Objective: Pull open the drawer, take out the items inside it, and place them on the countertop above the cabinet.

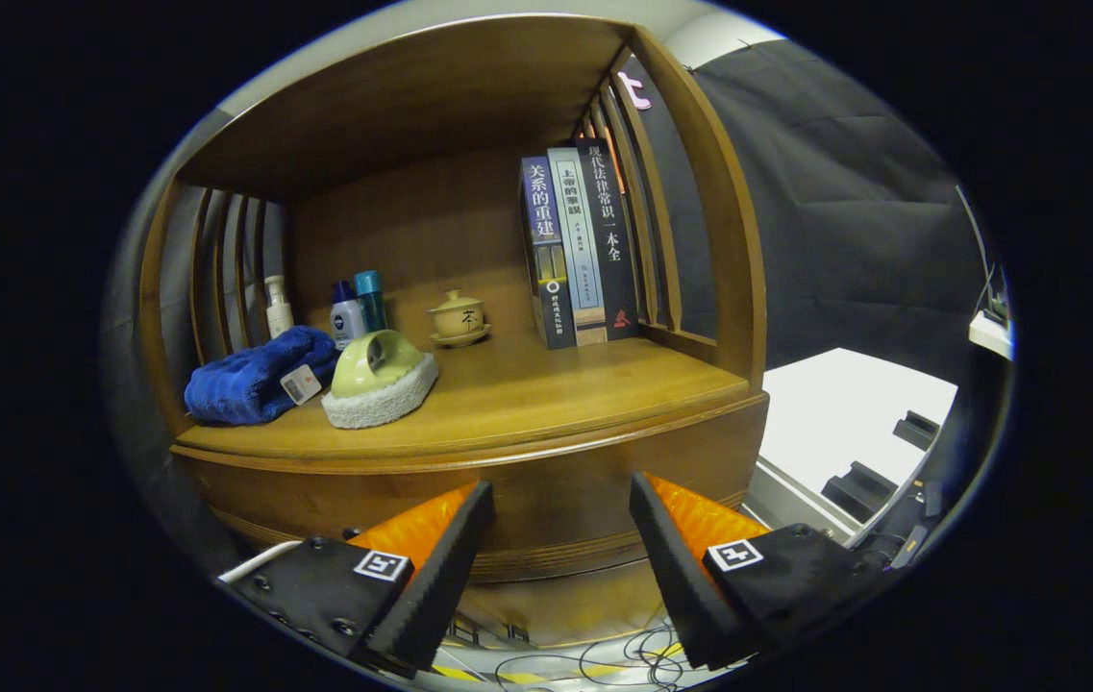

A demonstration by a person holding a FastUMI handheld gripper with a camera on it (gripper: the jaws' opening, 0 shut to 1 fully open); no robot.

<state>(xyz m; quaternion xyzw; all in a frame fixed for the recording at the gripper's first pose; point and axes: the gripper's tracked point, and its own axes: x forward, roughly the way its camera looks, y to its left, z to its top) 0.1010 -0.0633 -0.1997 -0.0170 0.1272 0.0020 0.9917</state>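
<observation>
1. Wooden cabinet point(508, 481) is facing the gripper point(560, 514), whose fingers are standing apart with nothing between them, hovering just short of the drawer front point(546, 524).
2. The drawer front is sitting flush with the cabinet; no handle is showing, so where to take hold cannot be told. A finger hooking the lower lip badly is risking a slip and a scrape along the wood.
3. The countertop point(546, 394) is carrying a blue towel point(253, 380), a green brush point(381, 380), bottles point(344, 308), a lidded cup point(458, 317) and books point(577, 245). Whether any came from the drawer cannot be told; the scene is fitting both a full drawer and an emptied, reshut one.
4. The drawer's contents are lying out of sight, so judging further progress is not possible.
5. Anything set down near the cup is risking knocking its lid; the books, standing upright, are liable to topple if nudged.
</observation>
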